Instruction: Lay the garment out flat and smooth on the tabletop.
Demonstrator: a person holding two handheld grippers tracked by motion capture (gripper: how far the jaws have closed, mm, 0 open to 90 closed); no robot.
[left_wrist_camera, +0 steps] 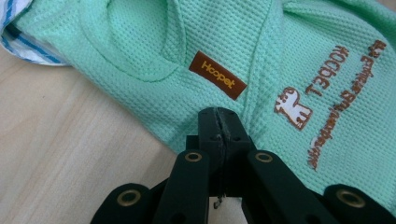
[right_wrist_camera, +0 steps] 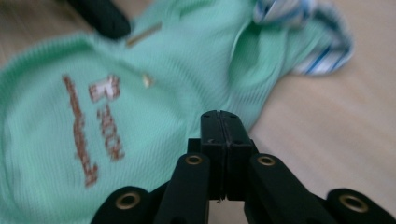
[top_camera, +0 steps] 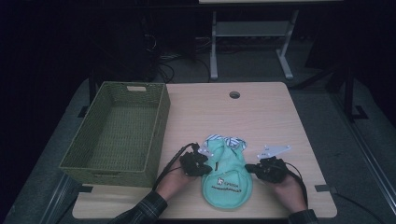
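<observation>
Fingers of your left gripper and right gripper are pressed together, gripping nothing, flanking the mint-green pet shirt lying flat on the table (likely poised for folding), wicker basket waiting at left.

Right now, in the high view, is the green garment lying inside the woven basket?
No, the green garment lies on the bare table to the right of the woven basket, between the two hands.

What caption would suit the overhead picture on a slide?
Two hand-held claws, left and right, both shut, flank a mint-green pet shirt beside a woven basket.
</observation>
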